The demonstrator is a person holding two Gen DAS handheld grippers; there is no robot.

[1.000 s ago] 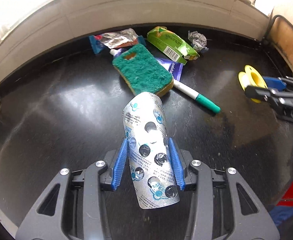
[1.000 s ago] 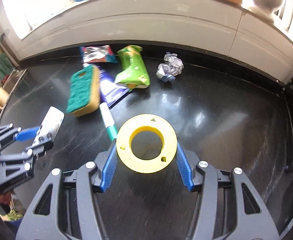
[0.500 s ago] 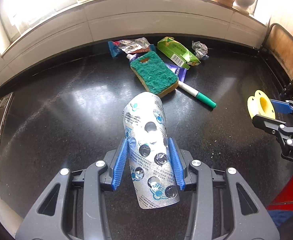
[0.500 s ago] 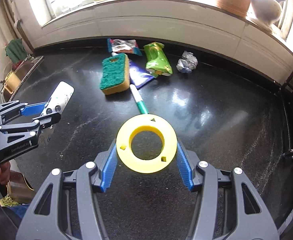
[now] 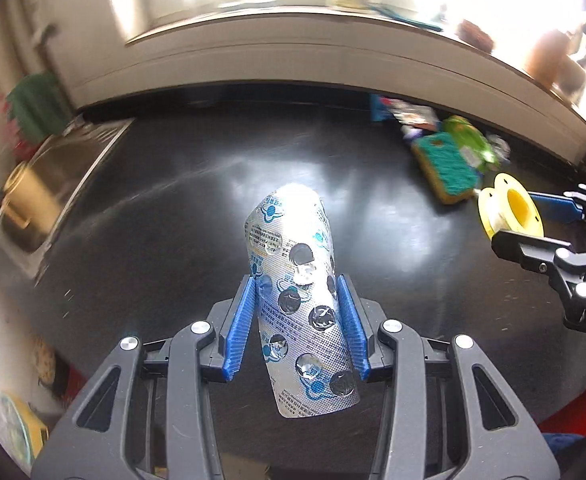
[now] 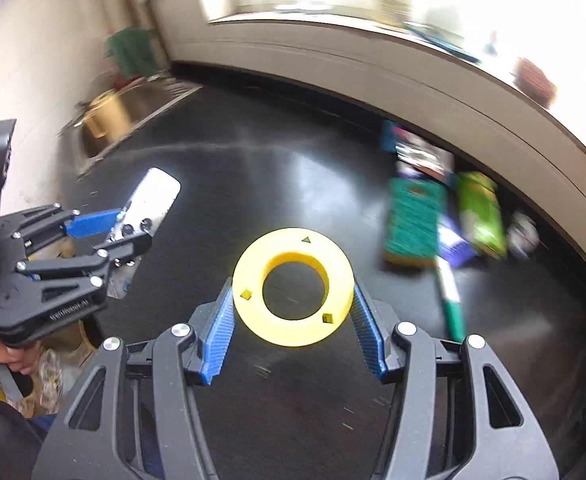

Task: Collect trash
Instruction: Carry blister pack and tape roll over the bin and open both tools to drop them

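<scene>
My left gripper (image 5: 296, 312) is shut on a silver blister pack (image 5: 297, 280) with punched-out pockets, held above the black counter (image 5: 173, 248). It also shows at the left of the right wrist view (image 6: 149, 200). My right gripper (image 6: 293, 308) is shut on a yellow plastic spool (image 6: 293, 286), also seen at the right of the left wrist view (image 5: 509, 210). More litter lies at the counter's back right: a green carton (image 6: 481, 212), a foil ball (image 6: 525, 234) and a snack wrapper (image 6: 421, 152).
A green-topped sponge (image 6: 413, 224), a purple tube (image 6: 455, 244) and a green-capped marker (image 6: 451, 300) lie by the litter. A steel sink (image 5: 41, 196) with a brass pot (image 6: 105, 118) is at the far left. A white tiled wall and window sill run along the back.
Both grippers have swung left and pulled back from the counter with their loads. The litter pile now sits far right and the sink has come into view. The frames are motion-blurred.
</scene>
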